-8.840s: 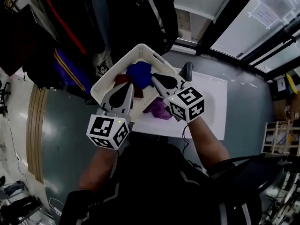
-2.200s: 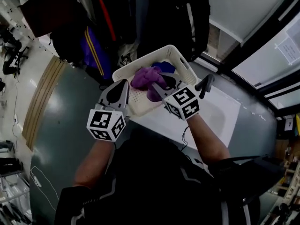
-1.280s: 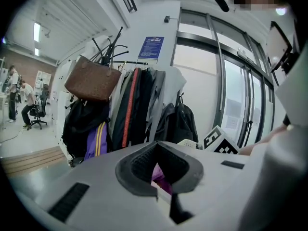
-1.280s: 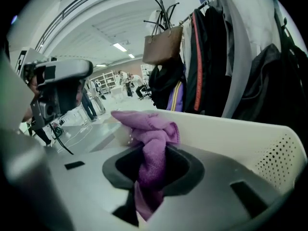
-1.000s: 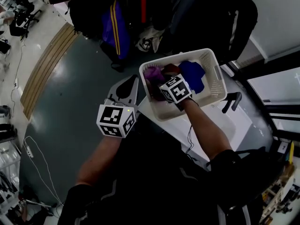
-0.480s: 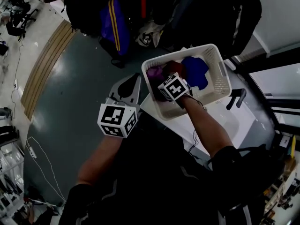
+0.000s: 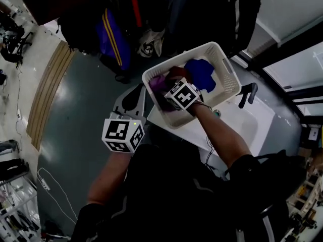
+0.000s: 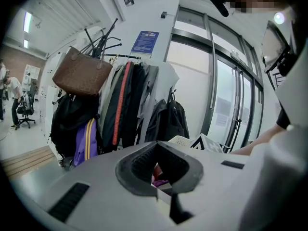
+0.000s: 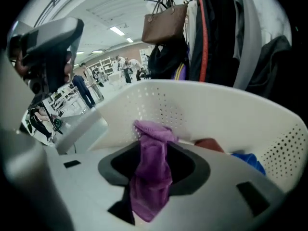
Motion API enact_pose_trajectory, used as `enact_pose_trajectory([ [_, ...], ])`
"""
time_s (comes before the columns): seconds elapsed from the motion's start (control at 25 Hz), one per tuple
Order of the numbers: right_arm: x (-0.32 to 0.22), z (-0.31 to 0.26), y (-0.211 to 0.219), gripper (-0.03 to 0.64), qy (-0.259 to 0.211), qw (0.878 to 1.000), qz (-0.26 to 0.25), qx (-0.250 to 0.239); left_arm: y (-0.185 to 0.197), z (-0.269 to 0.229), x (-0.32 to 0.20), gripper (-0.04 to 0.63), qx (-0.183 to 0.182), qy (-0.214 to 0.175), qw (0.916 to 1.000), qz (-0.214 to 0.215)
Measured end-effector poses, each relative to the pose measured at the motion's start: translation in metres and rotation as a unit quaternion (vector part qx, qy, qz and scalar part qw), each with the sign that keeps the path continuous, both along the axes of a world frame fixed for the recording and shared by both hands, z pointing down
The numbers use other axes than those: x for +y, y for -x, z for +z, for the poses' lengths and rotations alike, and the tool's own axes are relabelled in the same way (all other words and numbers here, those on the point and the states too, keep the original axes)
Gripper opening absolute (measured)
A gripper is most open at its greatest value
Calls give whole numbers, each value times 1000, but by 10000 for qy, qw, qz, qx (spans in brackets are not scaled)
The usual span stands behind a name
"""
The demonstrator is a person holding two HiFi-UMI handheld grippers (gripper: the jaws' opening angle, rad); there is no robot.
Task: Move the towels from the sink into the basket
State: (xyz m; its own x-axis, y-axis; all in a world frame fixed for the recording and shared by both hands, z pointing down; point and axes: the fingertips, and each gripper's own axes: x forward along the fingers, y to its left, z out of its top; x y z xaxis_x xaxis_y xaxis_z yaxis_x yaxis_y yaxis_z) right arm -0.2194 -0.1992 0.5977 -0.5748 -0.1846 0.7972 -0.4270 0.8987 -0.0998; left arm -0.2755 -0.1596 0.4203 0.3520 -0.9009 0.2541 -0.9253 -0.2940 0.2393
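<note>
In the right gripper view, the right gripper (image 9: 154,148) hung inside the white basket (image 9: 211,109) with its jaws apart. They had just been opening, and the purple towel (image 9: 153,174) lay slack between them, draped down over the gripper's body rather than pinched. Behind it a red towel (image 9: 209,144) and a blue towel (image 9: 249,160) lay in the basket. We judged the purple towel light, soft and wholly limp: it kept no shape, sagged wherever it was unsupported, and looked likely to cling to the ribbed pads instead of dropping cleanly. Any bunched fold near its top would have served as a hold, and nothing about it needed gentle handling. In the left gripper view, the left gripper (image 8: 157,144) had its jaw tips together with nothing between them. It pointed roughly level toward a coat rack (image 8: 120,100). Through the hollow between its pads we saw only a sliver of the basket and a scrap of purple. In the head view, the left gripper stood just beside the basket's near-left corner, apart from it, while the right gripper reached down into the basket. The basket sat at the left end of the sink (image 7: 252,122). We saw no towel in the bare part of the sink, though the right arm hid some of it.
</note>
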Motion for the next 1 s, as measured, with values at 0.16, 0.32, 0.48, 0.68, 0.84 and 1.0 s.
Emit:
enact_pose_trajectory([
  [0.16,-6,-50,-7,181,-369,9974,193,-588,-19,-11,1,6,5,-124,9998,128],
  [0.32,-9,-102,-29,170,-823,9889,551,-1111,-45,-26,0,6,5,-301,9987,403],
  [0.48,-5,-144,-66,149,-1096,9778,1011,-1469,-74,-40,1,6,47,-429,9967,685],
  [0.68,0,-180,-114,105,-1512,9611,1484,-1774,-105,-48,0,6,84,-482,9941,971],
  [0.84,11,-194,-166,72,-1799,9443,1971,-1923,-145,-57,3,6,95,-590,9885,1388],
  [1.0,22,-212,-219,31,-2124,9175,2595,-2139,-181,-64,6,6,85,-659,9827,1728],
])
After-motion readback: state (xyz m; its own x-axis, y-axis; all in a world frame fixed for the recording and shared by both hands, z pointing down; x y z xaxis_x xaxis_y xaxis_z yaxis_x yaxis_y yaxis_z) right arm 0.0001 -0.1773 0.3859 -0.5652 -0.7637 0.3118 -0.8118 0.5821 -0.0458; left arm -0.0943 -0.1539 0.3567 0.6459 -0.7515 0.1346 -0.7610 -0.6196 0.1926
